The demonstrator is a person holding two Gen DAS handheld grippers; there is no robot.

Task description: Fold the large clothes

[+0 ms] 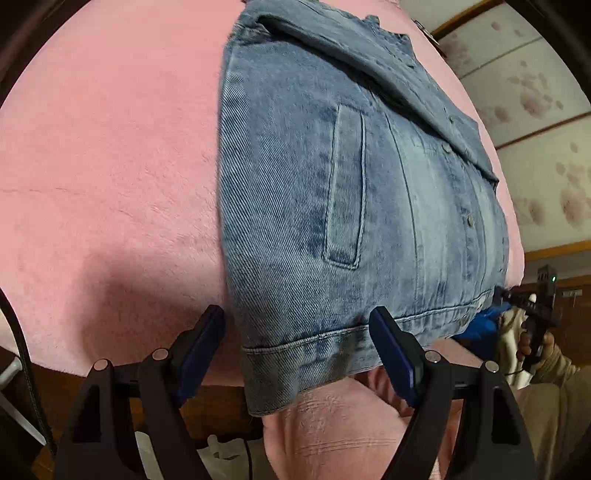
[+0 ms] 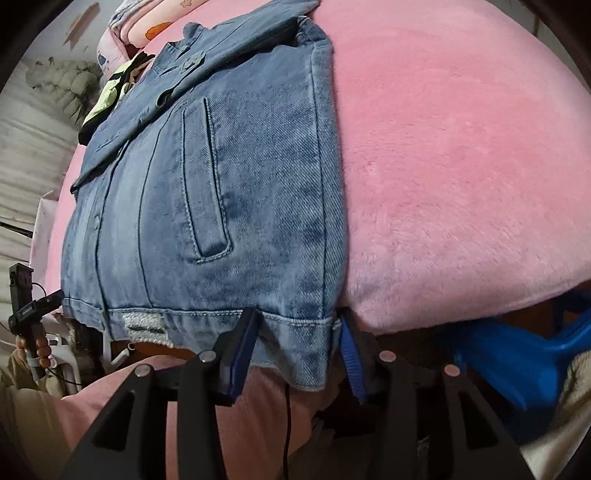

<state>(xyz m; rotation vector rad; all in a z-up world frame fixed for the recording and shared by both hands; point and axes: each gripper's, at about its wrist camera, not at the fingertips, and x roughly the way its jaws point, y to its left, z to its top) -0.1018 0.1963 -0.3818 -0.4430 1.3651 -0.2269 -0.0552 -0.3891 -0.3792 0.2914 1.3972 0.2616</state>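
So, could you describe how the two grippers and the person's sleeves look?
Both the left gripper and the right gripper have matte black angular linkage arms with silver pivot pins and dark blue finger pads. A thin black cable hangs below. The sleeve is beige.

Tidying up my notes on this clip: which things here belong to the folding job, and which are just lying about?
Job: denim jacket; left gripper; right gripper; pink blanket.
Lying about: yellow-green garment; blue plastic item; patterned pink bedding.

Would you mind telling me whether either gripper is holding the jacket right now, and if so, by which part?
Neither holds it. The left gripper and the right gripper are both open, each straddling a bottom hem corner of the denim jacket.
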